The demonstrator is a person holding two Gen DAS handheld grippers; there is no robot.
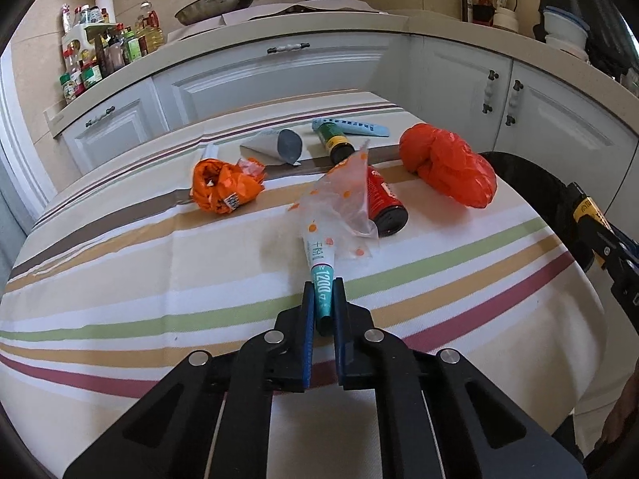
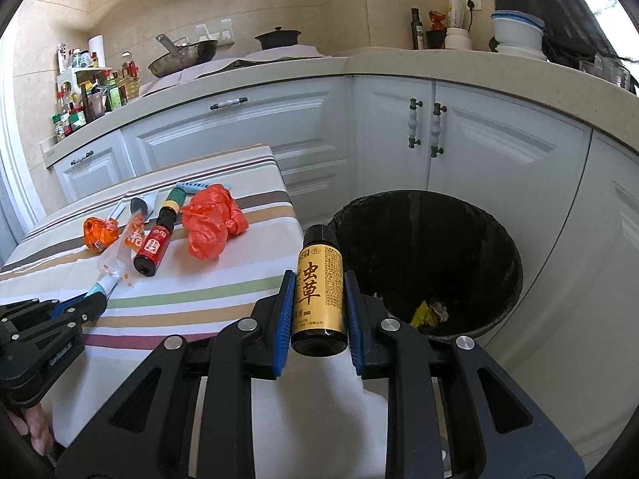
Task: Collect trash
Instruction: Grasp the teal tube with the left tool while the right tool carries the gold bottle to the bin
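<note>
Left gripper: fingers clamped on the teal end of a white-and-teal tube lying on the striped-cloth worktop, its far end under a clear orange-dotted plastic wrapper. Right gripper: fingers clamped on a gold-labelled dark glass bottle, held near the rim of the black-lined trash bin. Beyond, on the worktop: a red-labelled bottle, a crumpled orange wrapper, a red plastic bag.
</note>
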